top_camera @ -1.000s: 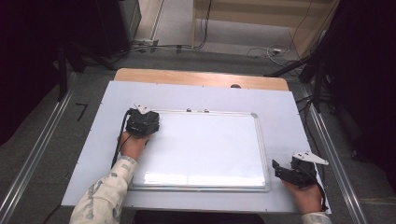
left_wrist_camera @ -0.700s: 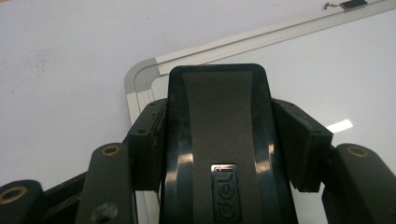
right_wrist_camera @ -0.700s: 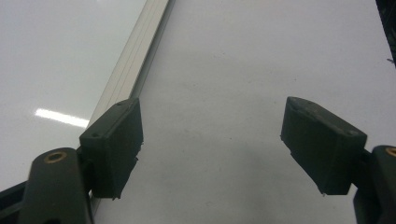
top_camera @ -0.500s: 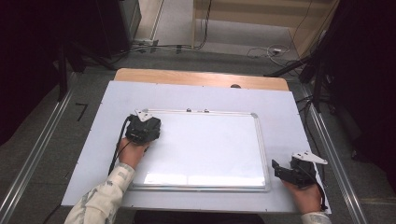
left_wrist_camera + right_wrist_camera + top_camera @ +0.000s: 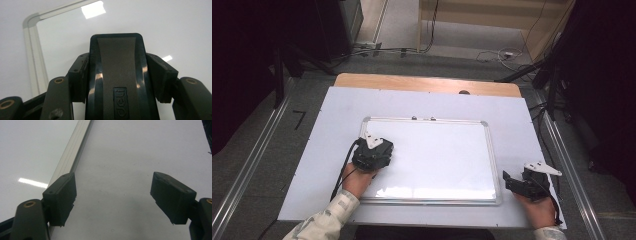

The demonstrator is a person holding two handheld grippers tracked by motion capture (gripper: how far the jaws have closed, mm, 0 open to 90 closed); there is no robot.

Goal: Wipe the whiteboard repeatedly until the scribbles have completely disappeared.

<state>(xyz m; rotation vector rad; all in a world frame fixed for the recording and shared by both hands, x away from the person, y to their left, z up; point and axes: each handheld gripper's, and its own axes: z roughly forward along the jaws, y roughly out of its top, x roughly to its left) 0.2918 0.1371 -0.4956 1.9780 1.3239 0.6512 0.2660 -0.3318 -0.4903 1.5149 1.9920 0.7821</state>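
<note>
The left claw was clamped tight on a shiny black eraser, a smooth block with rounded corners and a dull grey strip down its back. It sat on the near left part of the flat, glossy whiteboard with its thin silver frame. The right claw was spread wide, holding nothing, over the pale worktop just right of the board.

Grey floor surrounds the table, with metal rails along both sides. A wooden strip borders the table's far edge. Cables lie beyond it beside pale wooden furniture. Both flanks are dark.
</note>
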